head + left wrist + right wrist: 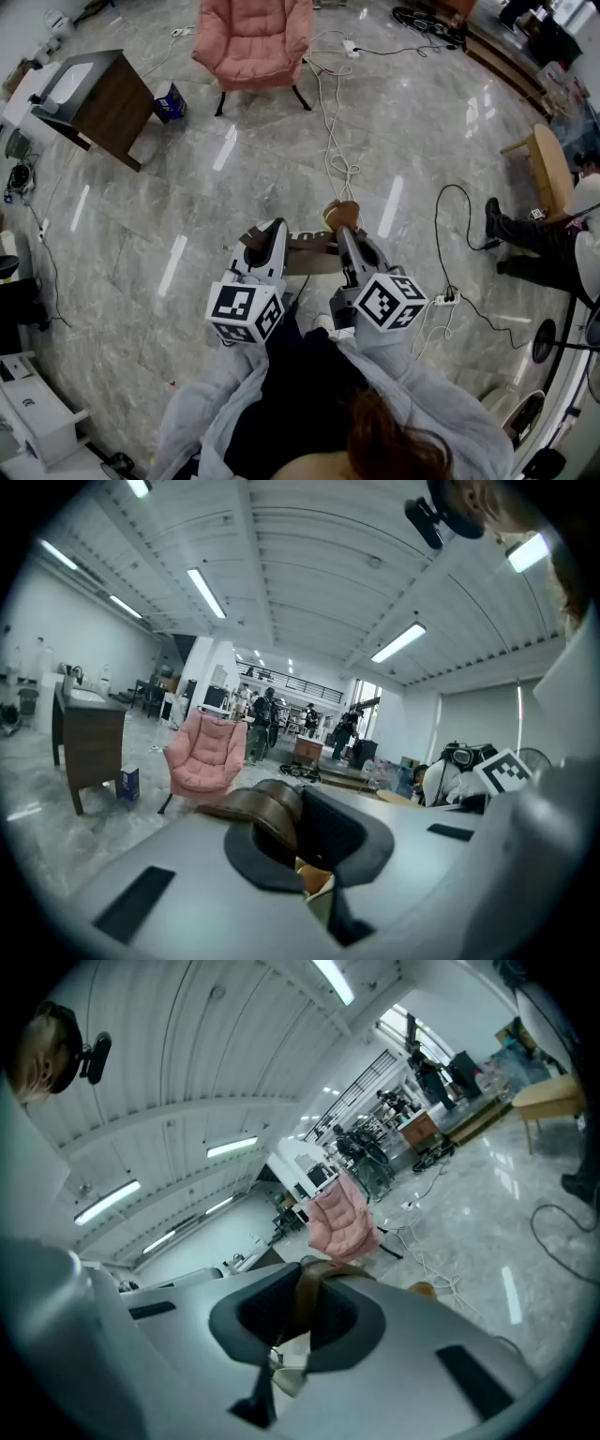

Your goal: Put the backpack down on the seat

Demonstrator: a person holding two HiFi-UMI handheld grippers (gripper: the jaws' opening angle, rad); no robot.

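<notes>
A brown leather strap (305, 246) of the backpack runs level between my two grippers in the head view. My left gripper (273, 236) is shut on its left end, and my right gripper (346, 234) is shut on its right end, next to a round brown piece (342, 212). In the left gripper view the strap (267, 810) folds over between the jaws of the left gripper (286, 832). In the right gripper view the strap (309, 1297) runs into the right gripper (305, 1321). The backpack's body is hidden below my hands. The pink armchair (253, 42) stands far ahead, its seat bare.
A dark wooden cabinet (98, 98) and a small blue box (170, 101) stand at the left. White cables (331, 131) trail over the marble floor towards the armchair. At the right are a black cable with a power strip (446, 299), a wooden chair (549, 169) and a seated person (539, 239).
</notes>
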